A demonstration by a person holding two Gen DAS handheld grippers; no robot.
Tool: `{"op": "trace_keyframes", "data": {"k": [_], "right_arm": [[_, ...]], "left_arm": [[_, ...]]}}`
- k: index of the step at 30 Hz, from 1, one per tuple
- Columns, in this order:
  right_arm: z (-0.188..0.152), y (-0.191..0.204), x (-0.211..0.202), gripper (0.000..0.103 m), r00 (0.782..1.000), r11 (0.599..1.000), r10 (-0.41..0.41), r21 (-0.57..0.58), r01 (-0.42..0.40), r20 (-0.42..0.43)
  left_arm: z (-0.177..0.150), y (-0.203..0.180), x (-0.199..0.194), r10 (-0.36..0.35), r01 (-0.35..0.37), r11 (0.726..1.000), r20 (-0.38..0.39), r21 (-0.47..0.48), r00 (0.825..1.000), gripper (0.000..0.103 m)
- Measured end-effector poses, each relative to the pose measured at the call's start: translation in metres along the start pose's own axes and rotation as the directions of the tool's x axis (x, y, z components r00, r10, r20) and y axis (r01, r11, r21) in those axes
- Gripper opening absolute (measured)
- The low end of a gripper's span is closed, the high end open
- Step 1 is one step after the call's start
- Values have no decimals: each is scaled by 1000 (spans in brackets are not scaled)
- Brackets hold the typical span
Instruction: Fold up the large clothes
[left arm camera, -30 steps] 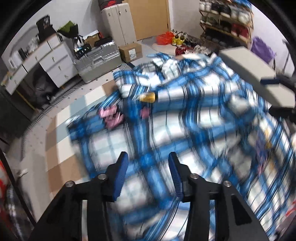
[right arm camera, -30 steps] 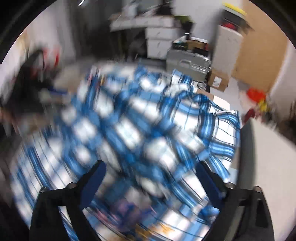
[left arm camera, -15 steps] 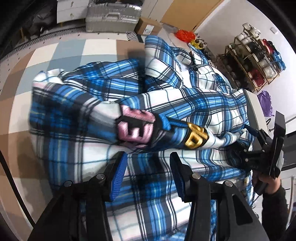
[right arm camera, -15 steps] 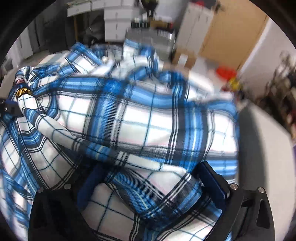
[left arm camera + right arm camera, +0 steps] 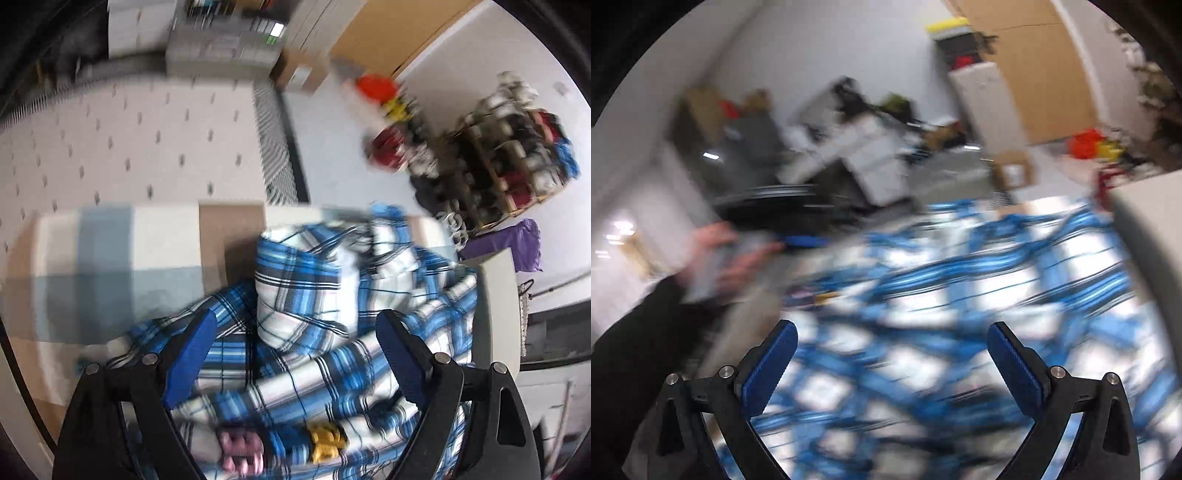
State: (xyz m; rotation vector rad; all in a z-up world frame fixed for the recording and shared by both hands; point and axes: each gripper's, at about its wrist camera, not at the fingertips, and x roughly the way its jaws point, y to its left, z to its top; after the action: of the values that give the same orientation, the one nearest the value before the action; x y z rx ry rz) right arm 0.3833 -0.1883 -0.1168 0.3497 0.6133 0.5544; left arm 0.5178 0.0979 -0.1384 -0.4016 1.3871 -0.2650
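The big blue-and-white checked cloth shirt (image 5: 325, 332) lies bunched on the checked floor mat (image 5: 110, 266), and the left hand-held gripper (image 5: 291, 365) above it is opening to let go, while the right hand-held gripper (image 5: 890, 365) hangs wide and empty, ready to grab

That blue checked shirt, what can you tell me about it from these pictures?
The blue checked shirt is a soft woven plaid of blue, white and black. It lies crumpled in loose folds on a pale blue, white and tan checked mat. A pink patch and a yellow patch sit on a band near its lower edge. The right-wrist view shows it only as blur.
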Motion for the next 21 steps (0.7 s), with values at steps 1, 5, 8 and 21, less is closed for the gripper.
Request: {"op": "trace_keyframes", "data": {"k": [1,5,8,21], "right_arm": [[-10,6,1,103,999,999,49,-11,-49,12],[-33,12,18,103,994,994,105,-21,-106,-24],[-48,8,21,103,991,992,128,10,-127,-40],[-67,6,24,103,969,969,248,18,-247,-26]], "left_arm": [[-1,7,12,-39,37,998,-26,-50,999,84],[4,20,37,-127,125,982,-9,-144,992,84],[10,25,46,-207,206,963,8,-172,978,84],[19,-51,0,-114,97,979,90,180,989,21]]}}
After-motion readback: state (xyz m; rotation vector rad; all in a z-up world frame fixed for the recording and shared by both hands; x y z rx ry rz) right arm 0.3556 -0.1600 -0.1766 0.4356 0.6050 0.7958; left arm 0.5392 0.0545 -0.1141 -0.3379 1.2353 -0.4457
